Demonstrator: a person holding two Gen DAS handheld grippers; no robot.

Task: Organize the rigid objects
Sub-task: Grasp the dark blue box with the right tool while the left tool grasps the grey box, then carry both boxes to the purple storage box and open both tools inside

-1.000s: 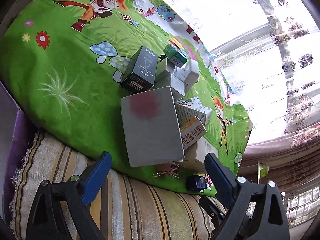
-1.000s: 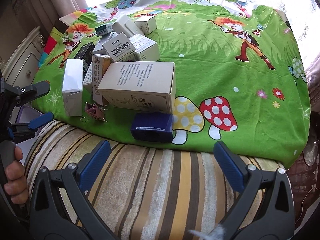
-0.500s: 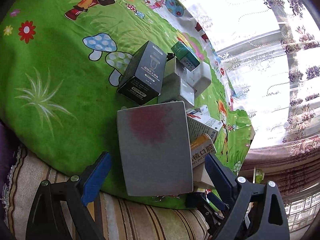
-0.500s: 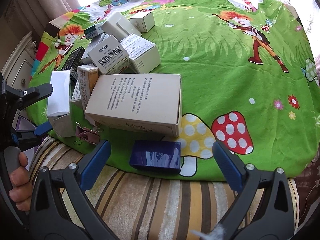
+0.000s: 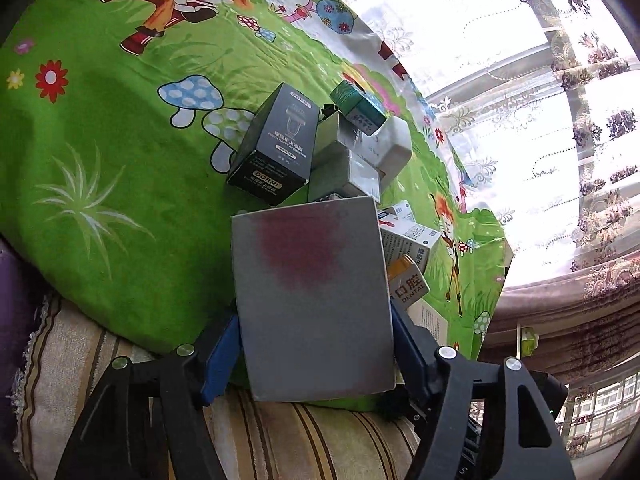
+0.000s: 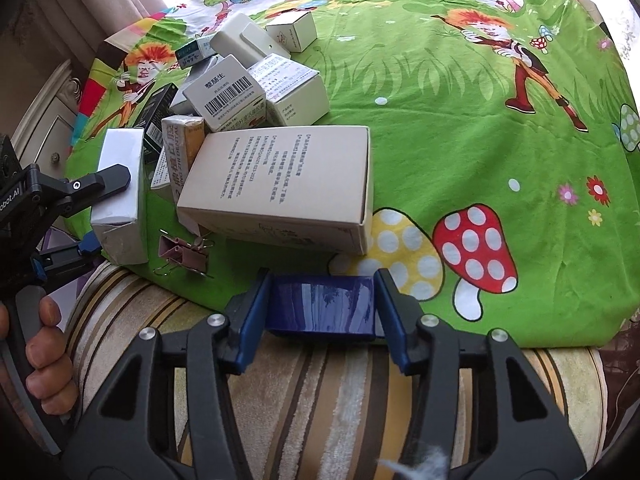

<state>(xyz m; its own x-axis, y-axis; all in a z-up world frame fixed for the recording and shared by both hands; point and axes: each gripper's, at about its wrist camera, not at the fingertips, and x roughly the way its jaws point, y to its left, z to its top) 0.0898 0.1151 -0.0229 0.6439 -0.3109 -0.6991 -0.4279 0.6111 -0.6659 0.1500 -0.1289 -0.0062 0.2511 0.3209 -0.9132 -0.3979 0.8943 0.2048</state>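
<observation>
Both sets of jaws have just been closing. The right gripper (image 6: 322, 314) now presses its blue pads against the ends of the glossy dark-blue rectangular case (image 6: 322, 306) at the cloth's near edge; the left gripper (image 5: 316, 344) clamps the tall grey cardboard box with a red smudge (image 5: 310, 300). Both grasps look ready for lifting, so sorting can begin. Beyond, at twelve o'clock, the large beige printed carton (image 6: 280, 184) lies flat, a pink binder clip (image 6: 182, 254) at ten o'clock. The far heap of small boxes overlaps; how each rests is unclear, and the grey box hides whatever lies behind it.
</observation>
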